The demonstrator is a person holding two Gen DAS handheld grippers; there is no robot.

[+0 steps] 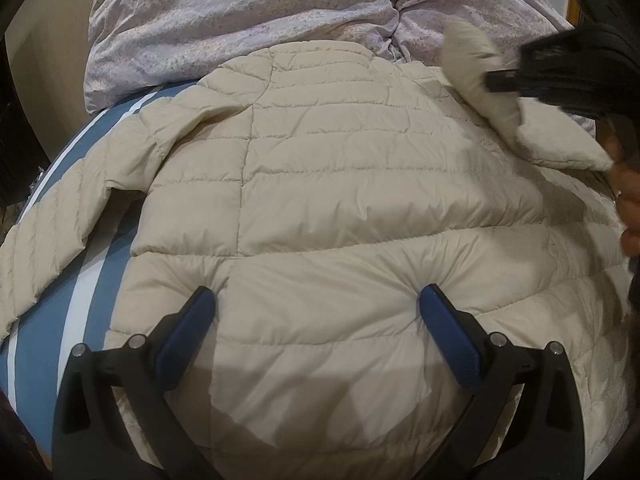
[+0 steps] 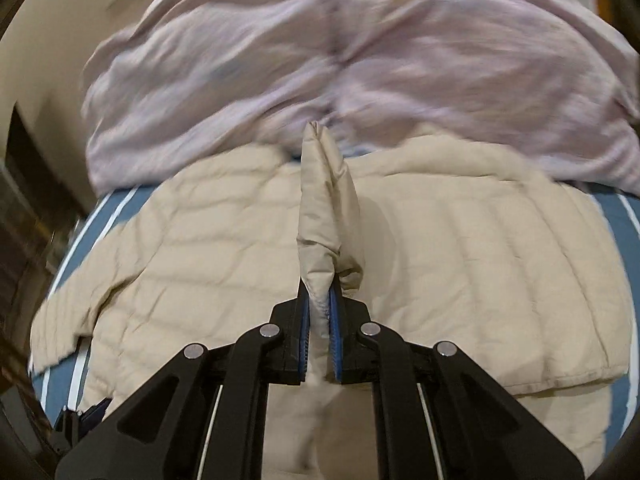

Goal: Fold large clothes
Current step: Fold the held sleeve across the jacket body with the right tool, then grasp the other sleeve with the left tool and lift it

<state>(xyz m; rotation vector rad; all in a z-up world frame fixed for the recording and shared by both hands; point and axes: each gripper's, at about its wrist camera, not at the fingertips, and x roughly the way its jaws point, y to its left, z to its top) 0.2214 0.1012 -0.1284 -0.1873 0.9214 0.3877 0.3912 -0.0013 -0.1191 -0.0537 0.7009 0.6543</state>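
- Lying flat, back side up, on the blue striped bed sheet (image 1: 48, 292): a cream puffer jacket (image 1: 328, 184), with a rumpled lilac duvet (image 1: 240, 12) bunched just beyond its collar at the far side.
- Pressing down on the near hem with the left gripper (image 1: 318, 300), jaws spread wide, both blue pads (image 1: 188, 328) dimpling the fabric and pinning it, gripping nothing.
- Clamping the right gripper (image 2: 320, 320) tight on the end of the right sleeve (image 2: 326, 208), a wad of cream fabric sticking up beyond the fingertips.
- Holding that sleeve raised above the jacket's back; in the left wrist view, showing at the far right with the person's hand (image 1: 628, 200) at the frame edge.
- Judging the step: folding the right sleeve inward across the back, 1 of 2 sleeves; left sleeve (image 1: 44, 240) lying spread out over the sheet at the left, not yet folded.
- Calling next, probably, for laying the sleeve flat on the back, straight and unbunched, then opening the jaws and drawing clear without dragging fabric.
- Keeping the hem pinned meanwhile, since slippery quilted fabric is likely to slide on the sheet.
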